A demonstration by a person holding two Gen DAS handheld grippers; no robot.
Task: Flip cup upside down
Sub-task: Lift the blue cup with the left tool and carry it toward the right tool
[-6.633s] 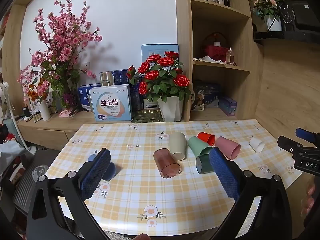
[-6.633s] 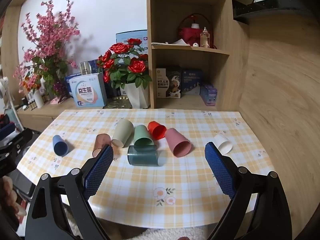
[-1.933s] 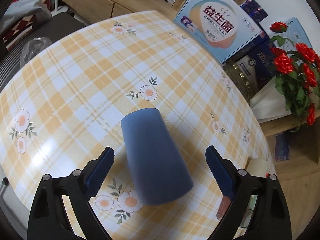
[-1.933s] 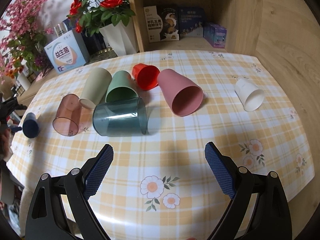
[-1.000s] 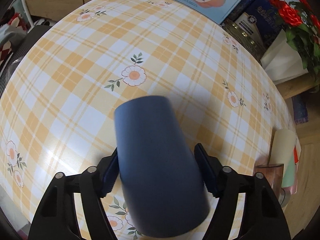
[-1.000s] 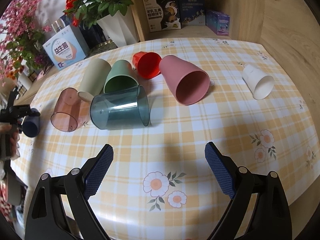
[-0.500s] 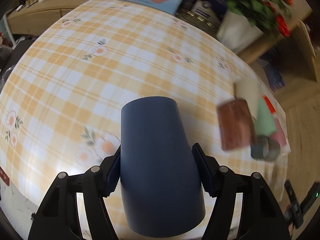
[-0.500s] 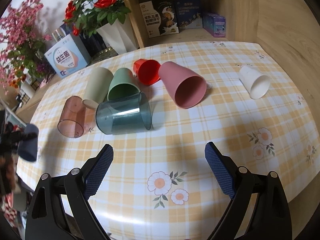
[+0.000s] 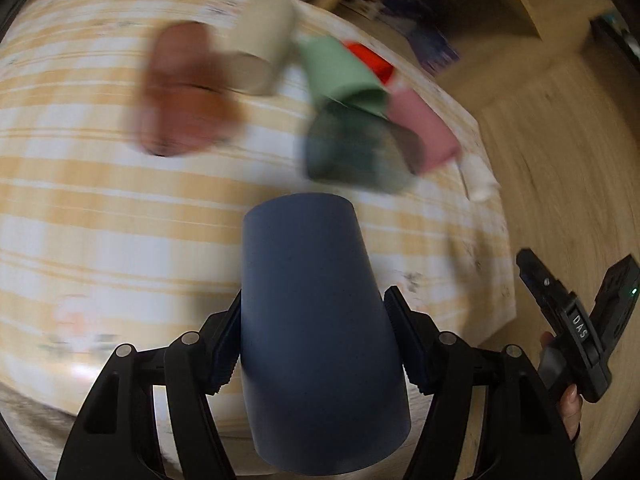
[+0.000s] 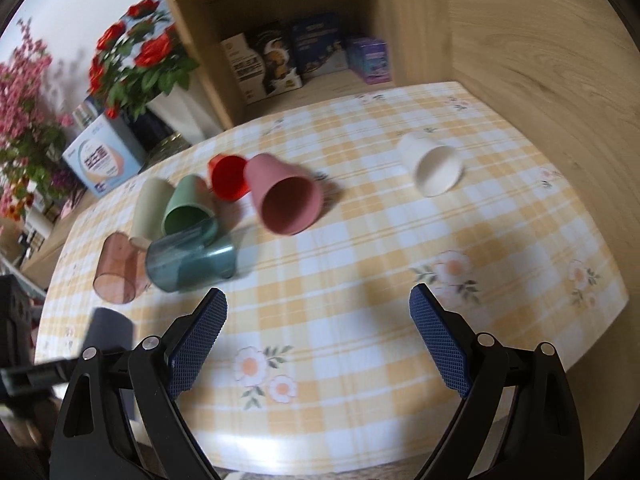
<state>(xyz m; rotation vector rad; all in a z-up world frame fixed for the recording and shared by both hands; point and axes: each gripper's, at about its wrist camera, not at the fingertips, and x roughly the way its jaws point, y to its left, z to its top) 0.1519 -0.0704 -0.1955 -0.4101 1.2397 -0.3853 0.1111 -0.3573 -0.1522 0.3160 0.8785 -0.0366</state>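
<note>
My left gripper point(image 9: 316, 340) is shut on a dark blue cup point(image 9: 316, 332) and holds it in the air above the near part of the checked tablecloth point(image 9: 100, 220), the cup's closed base pointing away from the camera. The blue cup also shows at the left edge of the right wrist view point(image 10: 110, 330). My right gripper point(image 10: 318, 340) is open and empty above the table's front edge. It also shows at the right of the left wrist view point(image 9: 576, 320).
Several cups lie on their sides mid-table: brown translucent point(image 10: 118, 268), dark teal point(image 10: 188, 264), green point(image 10: 186, 208), beige point(image 10: 150, 204), red point(image 10: 228, 178), pink point(image 10: 282, 198), and white point(image 10: 432, 164) apart at the right. A wooden shelf point(image 10: 304, 24) and flower vase point(image 10: 176, 108) stand behind.
My left gripper closed on the blue cup, lifted it off the table and swung right toward the other cups; the view is blurred by motion. The right gripper stayed open, shifting slightly.
</note>
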